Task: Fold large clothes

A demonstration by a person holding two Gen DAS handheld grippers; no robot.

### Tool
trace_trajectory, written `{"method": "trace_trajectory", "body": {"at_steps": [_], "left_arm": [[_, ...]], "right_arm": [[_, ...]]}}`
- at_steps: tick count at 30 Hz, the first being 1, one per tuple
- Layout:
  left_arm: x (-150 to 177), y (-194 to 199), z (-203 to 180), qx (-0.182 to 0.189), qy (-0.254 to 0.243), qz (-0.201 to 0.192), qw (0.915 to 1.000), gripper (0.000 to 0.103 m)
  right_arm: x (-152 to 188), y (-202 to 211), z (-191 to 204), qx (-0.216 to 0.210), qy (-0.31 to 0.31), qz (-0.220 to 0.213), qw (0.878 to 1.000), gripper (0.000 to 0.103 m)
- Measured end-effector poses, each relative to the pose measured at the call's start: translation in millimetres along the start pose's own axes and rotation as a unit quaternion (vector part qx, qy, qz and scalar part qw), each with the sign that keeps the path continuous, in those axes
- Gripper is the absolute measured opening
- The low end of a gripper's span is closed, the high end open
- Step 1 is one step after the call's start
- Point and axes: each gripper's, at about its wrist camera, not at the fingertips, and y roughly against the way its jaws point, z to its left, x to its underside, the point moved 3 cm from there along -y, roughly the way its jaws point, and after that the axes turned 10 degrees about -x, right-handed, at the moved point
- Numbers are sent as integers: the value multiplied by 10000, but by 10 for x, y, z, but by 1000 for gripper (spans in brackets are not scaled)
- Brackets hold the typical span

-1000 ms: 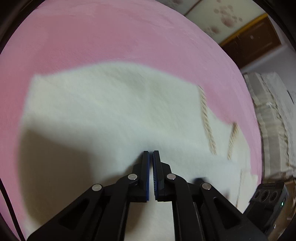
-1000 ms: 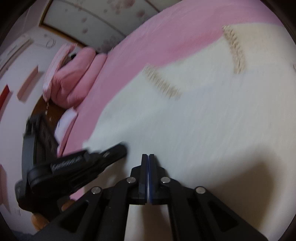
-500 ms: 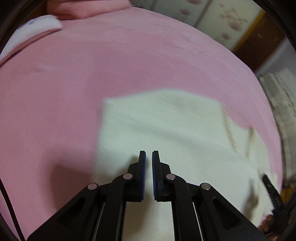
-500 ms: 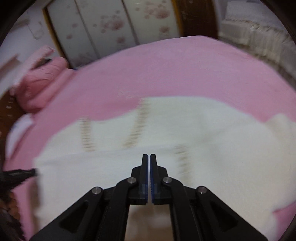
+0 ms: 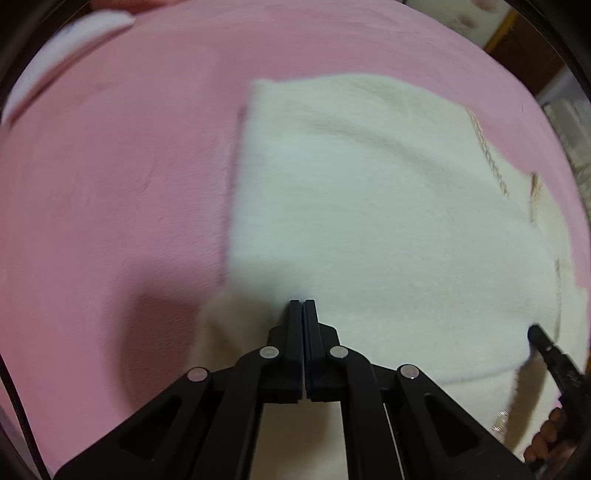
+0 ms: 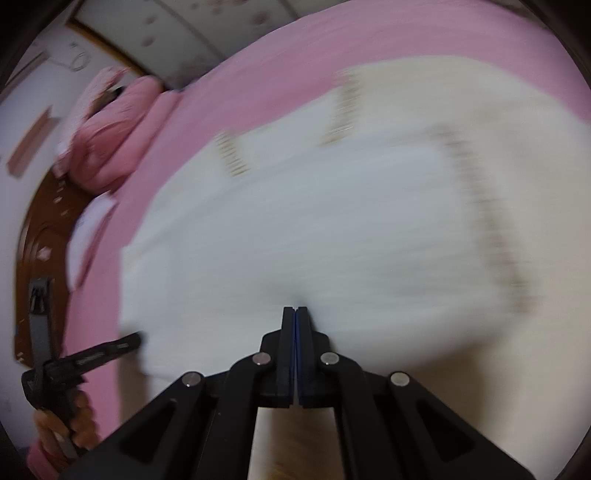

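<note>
Left wrist: the left gripper [image 5: 303, 302] is seen shut, nothing pinched, over the garment [image 5: 369, 206].
Garment: spread on the pink bed [image 5: 110, 184], directly ahead of both fingertips.
Long axis: judged to run across, from one gripper to the other.
Right gripper [image 6: 295, 308]: closed, empty, over the middle.
Nearer hand: left edge is nearer the left gripper.

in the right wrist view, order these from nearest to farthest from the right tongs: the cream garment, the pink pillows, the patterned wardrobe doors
1. cream garment: directly under and ahead of the shut right tongs.
2. pink pillows: upper left, at the head of the bed.
3. patterned wardrobe doors: top of the view, beyond the pillows.
</note>
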Motion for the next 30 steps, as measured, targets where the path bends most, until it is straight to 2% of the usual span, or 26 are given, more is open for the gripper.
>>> {"method": "trace_trajectory", "body": {"at_steps": [1,2,4,5,6,11,15,19,23,26,29,30], "left_arm": [[10,-3,68,166,98,80,9998,1],[26,-11,99,275,82,147,9995,1],[44,5,214,320,-44,126,9994,1],[55,-14,195,282,-90,124,9995,1],[53,-23,235,257,-120,125,9995,1],[111,16,332,232,-271,70,9993,1],[40,-26,463,388,-438,105,9982,1],[48,13,493,506,-513,60,9974,1],[65,33,489,464,-648,-22,9968,1],[96,78,458,420,-688,-102,9967,1],[145,189,407,202,-725,-219,9969,3],[168,227,407,184,-674,-254,9972,9]], "right_arm": [[-18,109,-151,367,36,-95,9993,0],[-23,200,-294,516,-57,-160,9985,0],[-16,216,-437,501,-293,-26,9983,0],[13,185,-452,885,-302,88,9956,0],[29,157,-477,943,-285,91,9951,0],[33,102,-506,977,-722,-164,9925,0],[48,13,-500,1010,-977,-355,9894,0],[70,5,-567,832,-1628,-748,9803,0],[120,55,-483,1123,-2197,-1023,9637,0],[241,70,-297,1334,-1997,-1146,9639,5],[389,87,-62,1094,-1815,-1229,9695,12],[443,89,36,932,-1757,-1218,9724,15]]}}
